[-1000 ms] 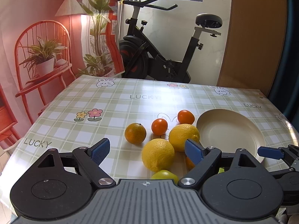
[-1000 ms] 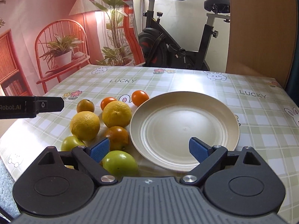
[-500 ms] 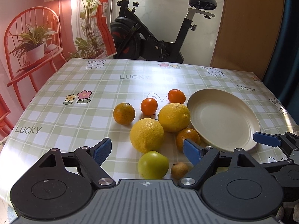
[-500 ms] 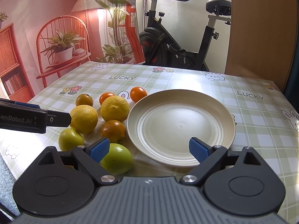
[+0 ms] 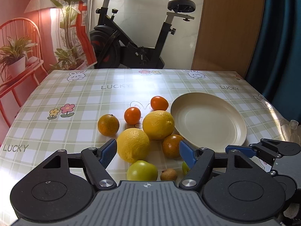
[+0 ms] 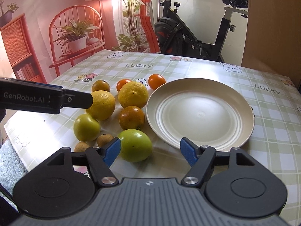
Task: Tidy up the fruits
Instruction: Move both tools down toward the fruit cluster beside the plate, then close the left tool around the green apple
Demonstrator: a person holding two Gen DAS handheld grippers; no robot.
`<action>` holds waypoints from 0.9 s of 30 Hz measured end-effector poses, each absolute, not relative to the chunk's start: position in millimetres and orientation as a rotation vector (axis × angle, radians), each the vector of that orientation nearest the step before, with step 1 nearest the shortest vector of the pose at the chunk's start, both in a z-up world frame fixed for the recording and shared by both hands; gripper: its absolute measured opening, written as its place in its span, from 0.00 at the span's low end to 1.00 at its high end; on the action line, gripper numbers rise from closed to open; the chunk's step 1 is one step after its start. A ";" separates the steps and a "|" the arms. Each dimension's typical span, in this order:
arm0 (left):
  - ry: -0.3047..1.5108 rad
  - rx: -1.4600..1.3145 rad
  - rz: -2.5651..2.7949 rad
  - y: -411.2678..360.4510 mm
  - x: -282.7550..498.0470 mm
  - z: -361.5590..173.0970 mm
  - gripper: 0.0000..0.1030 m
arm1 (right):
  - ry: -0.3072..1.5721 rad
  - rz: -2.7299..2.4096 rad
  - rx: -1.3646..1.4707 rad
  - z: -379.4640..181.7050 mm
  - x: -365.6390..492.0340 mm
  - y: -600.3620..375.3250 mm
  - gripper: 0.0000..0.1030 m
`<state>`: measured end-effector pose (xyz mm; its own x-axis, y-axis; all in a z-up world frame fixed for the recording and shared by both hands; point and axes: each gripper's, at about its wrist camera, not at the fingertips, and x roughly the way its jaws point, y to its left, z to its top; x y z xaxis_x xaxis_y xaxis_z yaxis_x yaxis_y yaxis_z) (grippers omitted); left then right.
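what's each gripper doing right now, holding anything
left gripper: open, jaws just been closing, holding nothing.
right gripper: open, jaws just been closing, holding nothing.

On the table [image 6: 207, 69] sit two large yellow lemons [image 6: 102, 104], two small bright orange tangerines [image 6: 157, 81], two duller oranges [image 6: 131, 117], two green apples [image 6: 135, 145] and two small brown round fruits [image 6: 105, 140]. One cream plate [image 6: 200, 113] sits beside them. Two grippers are in view, each with two blue-padded fingers [image 6: 112, 151].
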<state>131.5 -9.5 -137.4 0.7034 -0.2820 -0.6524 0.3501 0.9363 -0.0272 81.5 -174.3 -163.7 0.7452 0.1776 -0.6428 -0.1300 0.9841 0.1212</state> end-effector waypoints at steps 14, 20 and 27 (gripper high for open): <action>0.809 0.100 -0.584 -52.6 151.2 -175.0 0.45 | 0.757 0.233 0.095 -177.7 89.3 -168.5 0.55; 0.870 0.062 -0.605 -53.5 156.5 -191.5 0.45 | 0.767 0.243 0.120 -182.4 92.3 -169.6 0.54; 0.893 0.024 -0.613 -49.0 158.1 -196.3 0.45 | 0.781 0.249 0.121 -186.7 95.2 -167.0 0.55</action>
